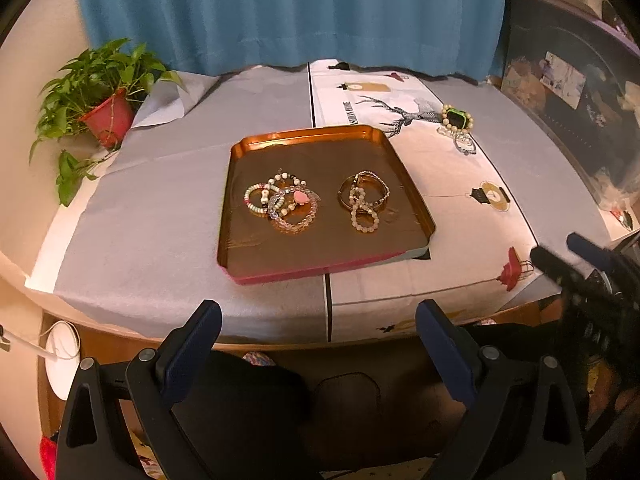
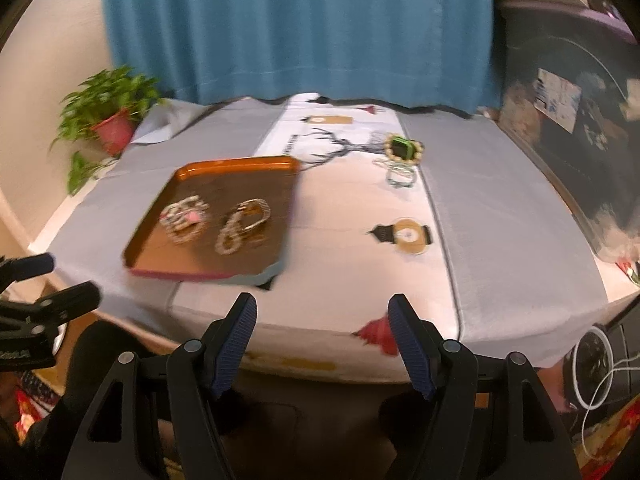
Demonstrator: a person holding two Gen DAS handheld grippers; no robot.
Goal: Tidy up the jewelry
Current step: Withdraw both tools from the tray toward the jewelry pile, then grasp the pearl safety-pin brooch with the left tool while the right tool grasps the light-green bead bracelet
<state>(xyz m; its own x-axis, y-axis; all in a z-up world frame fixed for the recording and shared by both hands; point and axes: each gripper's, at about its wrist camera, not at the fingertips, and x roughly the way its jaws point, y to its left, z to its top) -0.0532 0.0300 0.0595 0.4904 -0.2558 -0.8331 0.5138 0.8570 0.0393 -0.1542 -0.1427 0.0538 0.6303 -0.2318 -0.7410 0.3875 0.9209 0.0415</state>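
A copper tray (image 1: 320,258) lies on the table; it also shows in the right wrist view (image 2: 240,162). It holds a pile of beaded bracelets (image 1: 282,202) on its left and gold and pearl bracelets (image 1: 363,200) on its right. More jewelry (image 1: 458,126) lies on the cloth beyond the tray's right corner: a pearl ring around a green piece, and clear bracelets (image 2: 401,159). My left gripper (image 1: 320,312) is open and empty, at the table's near edge. My right gripper (image 2: 322,308) is open and empty, also at the near edge, right of the tray.
A potted plant (image 1: 106,116) stands at the table's far left corner. A blue curtain (image 1: 288,12) hangs behind. A dark cabinet (image 1: 568,92) stands to the right. The printed cloth (image 2: 360,220) covers the table's middle.
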